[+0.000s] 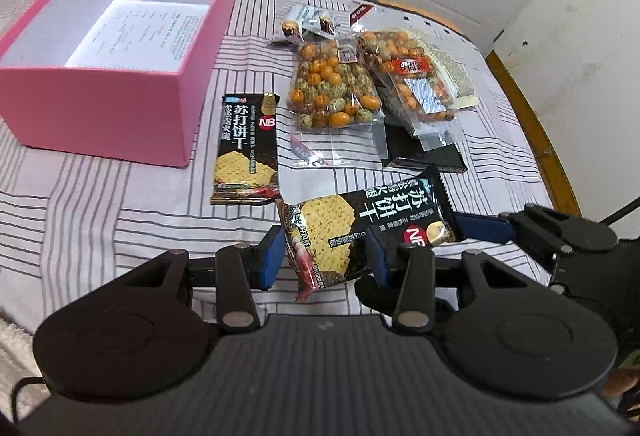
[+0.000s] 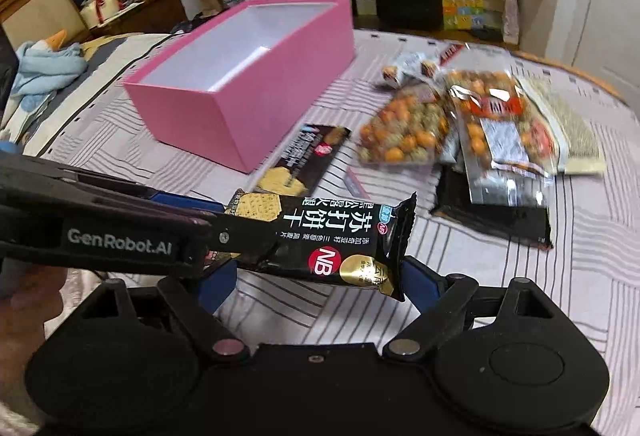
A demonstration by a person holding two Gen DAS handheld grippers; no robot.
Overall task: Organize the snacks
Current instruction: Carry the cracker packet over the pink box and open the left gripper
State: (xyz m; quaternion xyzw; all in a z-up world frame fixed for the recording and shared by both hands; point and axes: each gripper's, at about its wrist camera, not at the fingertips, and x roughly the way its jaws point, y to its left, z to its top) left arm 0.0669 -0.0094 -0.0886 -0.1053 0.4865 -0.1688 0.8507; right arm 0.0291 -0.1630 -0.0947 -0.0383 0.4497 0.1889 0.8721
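A black soda cracker packet (image 1: 360, 228) (image 2: 320, 232) hangs above the striped cloth. My left gripper (image 1: 326, 256) is shut on its left half, blue pads on either side. In the right wrist view the left gripper (image 2: 216, 232) comes in from the left, clamped on that end. My right gripper (image 2: 320, 276) spans the packet lengthwise at a wide setting, with a pad against each end. One of its fingers (image 1: 480, 226) shows beside the packet's right end. A second cracker packet (image 1: 246, 152) (image 2: 304, 156) lies flat next to the open, empty pink box (image 1: 120, 108) (image 2: 240, 116).
Two clear bags of orange and green coated nuts (image 1: 336, 84) (image 2: 404, 132) lie to the right, overlapping a flat black packet (image 1: 424, 156) (image 2: 492, 216). Small wrapped sweets (image 1: 308, 24) sit behind them. The wooden table edge (image 1: 532, 108) curves along the right.
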